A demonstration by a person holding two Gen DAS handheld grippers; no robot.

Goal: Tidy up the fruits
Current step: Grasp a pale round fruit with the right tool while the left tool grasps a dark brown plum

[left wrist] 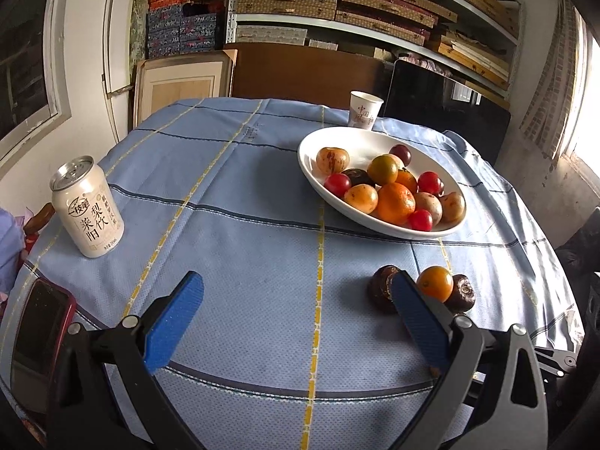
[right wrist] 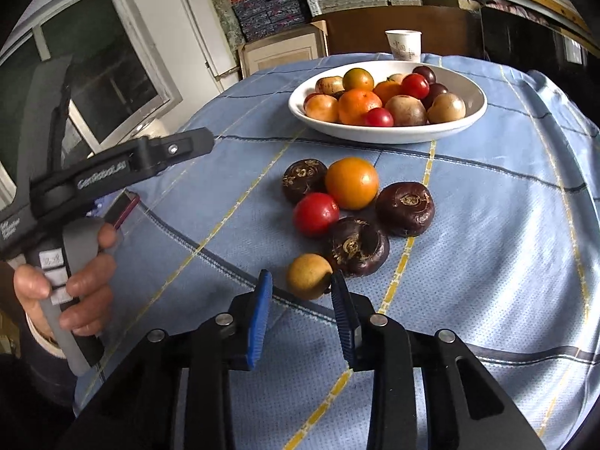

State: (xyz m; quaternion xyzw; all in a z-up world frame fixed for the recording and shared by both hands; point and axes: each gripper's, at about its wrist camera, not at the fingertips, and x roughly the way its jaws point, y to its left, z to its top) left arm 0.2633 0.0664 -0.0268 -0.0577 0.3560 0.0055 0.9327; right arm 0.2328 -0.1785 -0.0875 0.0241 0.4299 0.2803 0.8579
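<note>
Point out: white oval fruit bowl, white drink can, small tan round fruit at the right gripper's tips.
White oval fruit bowl (right wrist: pixel 450 129): right wrist view, near rim.
White drink can (left wrist: pixel 88 210): left wrist view, printed side.
Small tan round fruit (right wrist: pixel 308 276): right wrist view, top surface.

Daylight floods in from a window (left wrist: pixel 585 86) at three o'clock in the left wrist view, blown out to white glare. The tablecloth (left wrist: pixel 262 225) is evenly bright, and the bowl (left wrist: pixel 311 172) casts a soft shadow toward nine o'clock. Both views are sharp at centre, with strong fisheye bending and dark vignetting at the corners. Shelves (left wrist: pixel 375 11) at twelve o'clock sit dimmer.
</note>
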